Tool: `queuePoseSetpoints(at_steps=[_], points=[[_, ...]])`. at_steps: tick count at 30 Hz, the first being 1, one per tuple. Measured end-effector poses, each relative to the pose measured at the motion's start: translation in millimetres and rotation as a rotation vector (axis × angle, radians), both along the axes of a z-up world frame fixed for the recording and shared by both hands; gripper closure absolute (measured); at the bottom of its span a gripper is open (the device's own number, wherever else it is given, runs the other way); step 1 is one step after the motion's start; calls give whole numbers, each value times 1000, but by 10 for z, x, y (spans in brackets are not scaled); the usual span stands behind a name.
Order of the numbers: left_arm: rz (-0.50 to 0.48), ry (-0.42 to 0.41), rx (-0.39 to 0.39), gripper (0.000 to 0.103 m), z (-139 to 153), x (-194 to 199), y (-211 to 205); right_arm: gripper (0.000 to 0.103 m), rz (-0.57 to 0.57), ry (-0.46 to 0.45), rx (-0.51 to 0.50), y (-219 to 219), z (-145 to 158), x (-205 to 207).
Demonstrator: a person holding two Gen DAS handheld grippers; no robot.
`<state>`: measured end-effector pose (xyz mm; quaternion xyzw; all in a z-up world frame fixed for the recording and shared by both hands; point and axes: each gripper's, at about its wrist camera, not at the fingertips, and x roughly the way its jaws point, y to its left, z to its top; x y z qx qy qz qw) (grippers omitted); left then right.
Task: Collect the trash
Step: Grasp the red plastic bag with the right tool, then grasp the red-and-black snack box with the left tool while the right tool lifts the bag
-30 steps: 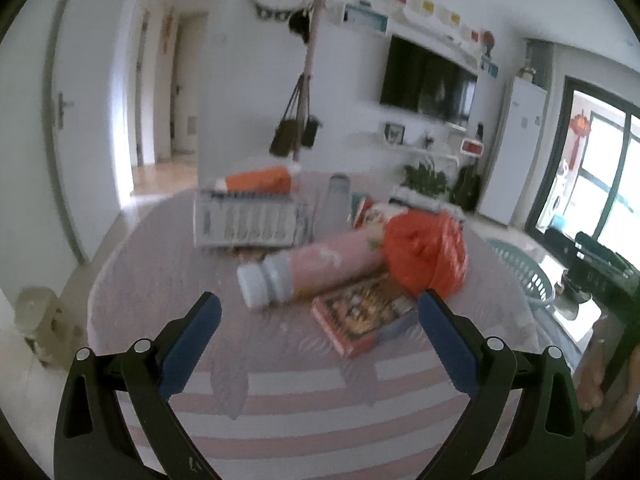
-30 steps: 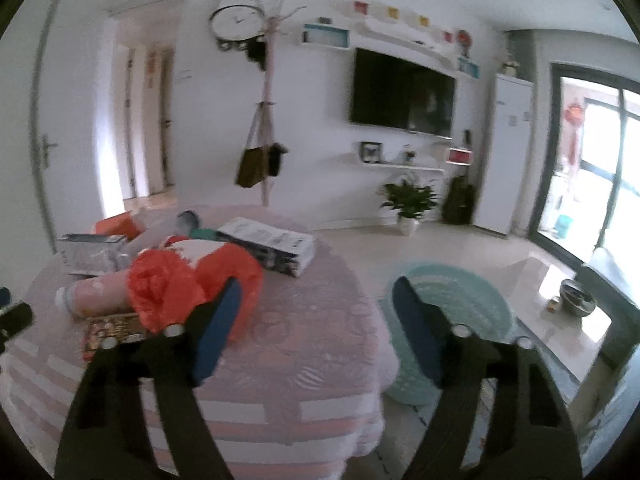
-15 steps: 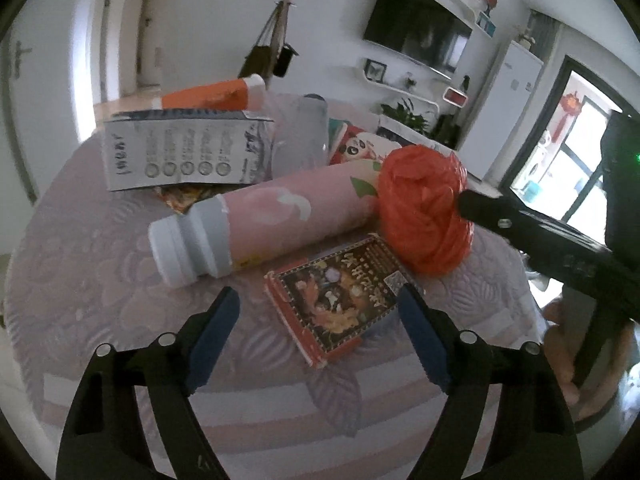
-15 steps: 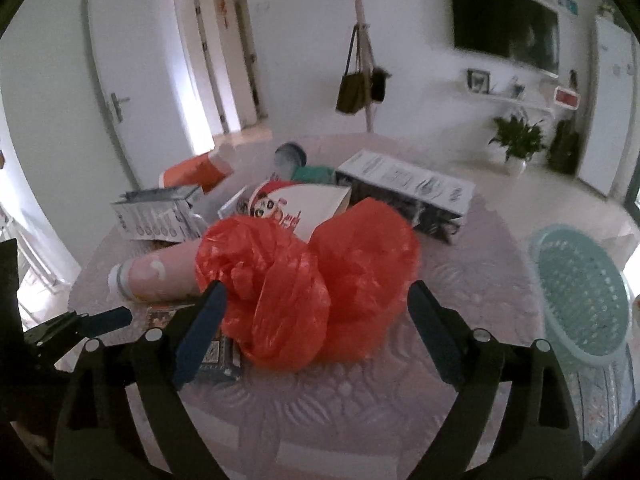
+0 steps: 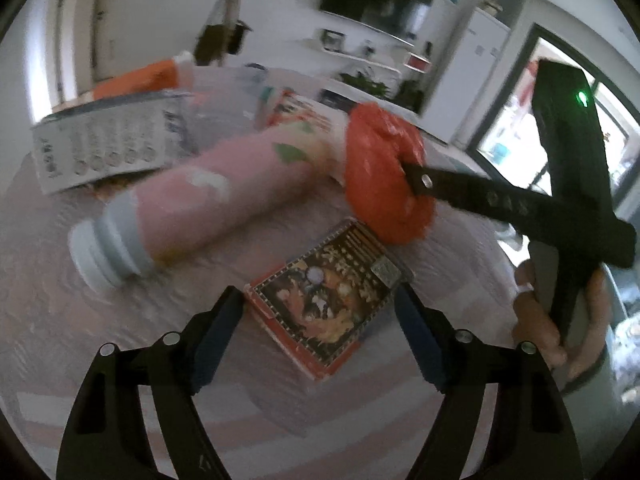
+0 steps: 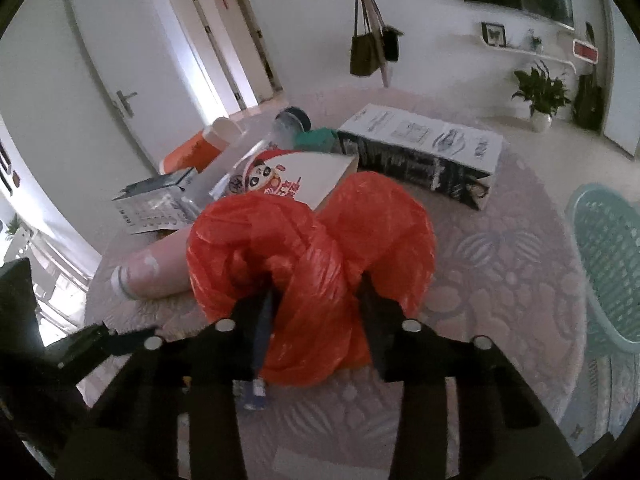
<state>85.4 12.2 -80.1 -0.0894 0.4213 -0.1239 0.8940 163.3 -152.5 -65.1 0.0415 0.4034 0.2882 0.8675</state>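
While right gripper has just closed on orange plastic bag at frame centre, left gripper gapes, narrowing, w/ snack box lying diagonally between its fingers, untouched.

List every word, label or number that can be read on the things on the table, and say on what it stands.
Nothing can be read with certainty.
Grey carton: one printed word, blurred.
Flat box: gold characters, blurred.
Panda packet: red characters, too small.
Black-and-white box: print too small.
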Motion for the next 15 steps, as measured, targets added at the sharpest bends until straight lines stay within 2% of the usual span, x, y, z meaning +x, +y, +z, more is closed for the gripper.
queuePoseSetpoints(at_steps=[3,7,9,12,15], points=[[-90,11,-27,28,5,-106,-163,72,-28,-23,9,-179,58,-76],[-87,-59,80,22,101,-111,-293,74,-53,-46,19,-355,78,-91],[-77,-85,125,14,155,-58,-313,74,-64,-53,27,-449,112,-109],[-106,-75,141,11,161,43,-379,74,-75,-66,34,-542,155,-121],[-150,-25,184,12,44,202,-524,74,-85,-78,35,-607,184,-139]])
